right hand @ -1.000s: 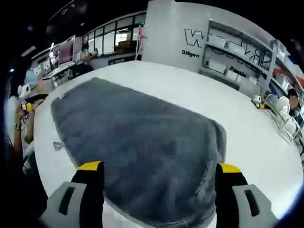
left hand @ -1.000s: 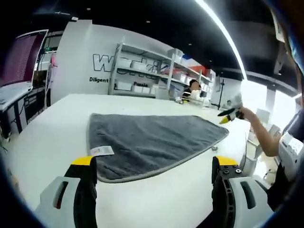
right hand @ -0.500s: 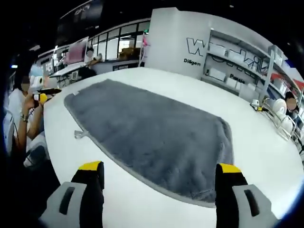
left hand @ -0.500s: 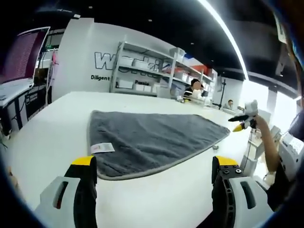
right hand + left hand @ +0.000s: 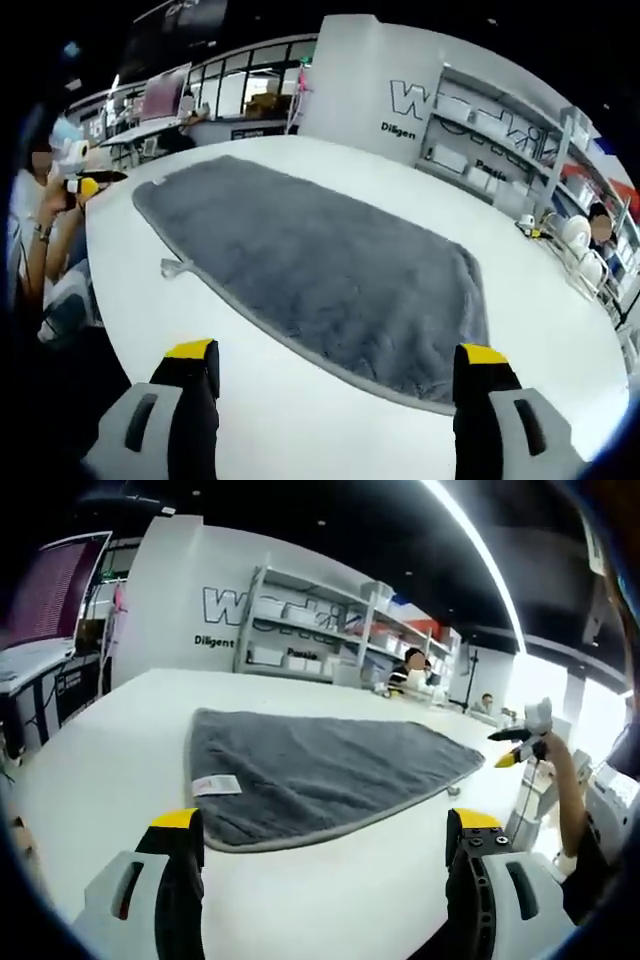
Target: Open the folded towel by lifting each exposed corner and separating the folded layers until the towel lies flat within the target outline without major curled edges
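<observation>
A grey towel lies spread out flat on the white table, with a white label near its front left corner. My left gripper hangs open above the table's near side, just short of the towel's front hem. Off the towel's right end a hand holds my right gripper in the air. In the right gripper view the towel stretches away to the left, and my right gripper is open and empty before its near hem. The left gripper shows beyond the towel's far end.
A small loop tag sticks out of the towel's hem. Metal shelves with boxes stand behind the table against a lettered wall. A monitor and desks are at the left. A person stands at the table's edge.
The right gripper has drawn back and away from the towel, so bare table now shows before its jaws. The left gripper has hardly moved. The towel lies still.
</observation>
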{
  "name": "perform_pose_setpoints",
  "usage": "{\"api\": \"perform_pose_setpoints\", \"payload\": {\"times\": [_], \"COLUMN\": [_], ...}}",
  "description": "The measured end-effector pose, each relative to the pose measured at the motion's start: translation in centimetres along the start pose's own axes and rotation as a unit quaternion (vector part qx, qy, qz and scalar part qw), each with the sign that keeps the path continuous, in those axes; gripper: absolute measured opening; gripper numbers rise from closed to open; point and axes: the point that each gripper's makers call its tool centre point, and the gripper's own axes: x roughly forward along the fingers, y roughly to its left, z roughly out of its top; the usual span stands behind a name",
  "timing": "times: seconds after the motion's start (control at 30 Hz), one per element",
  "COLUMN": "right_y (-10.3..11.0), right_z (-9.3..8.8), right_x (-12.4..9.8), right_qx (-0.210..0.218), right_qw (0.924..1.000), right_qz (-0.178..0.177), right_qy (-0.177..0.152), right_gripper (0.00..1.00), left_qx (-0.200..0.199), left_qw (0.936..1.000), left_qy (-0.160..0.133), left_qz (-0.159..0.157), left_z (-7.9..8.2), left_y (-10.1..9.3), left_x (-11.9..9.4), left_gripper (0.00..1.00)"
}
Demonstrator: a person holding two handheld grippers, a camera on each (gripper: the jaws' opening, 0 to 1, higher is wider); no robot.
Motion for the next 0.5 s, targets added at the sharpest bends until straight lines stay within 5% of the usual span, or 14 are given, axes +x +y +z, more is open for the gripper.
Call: {"api": "perform_pose_setpoints", "payload": {"times": [0.5], "right_y": [0.73], "right_z": [0.63], "right_x": [0.31], "right_qx": [0.012], "right_qw": [0.9998], "right_qz": [0.012], "right_qy": [-0.011], "right_gripper": [0.99], "left_qx": [-0.008], "left_qw": [1.0000], "left_qy": [-0.003], "left_qz": [0.000], "left_z": [-0.18], "left_y": [0.15], "left_x": [-0.29], "left_gripper": [0.99]}}
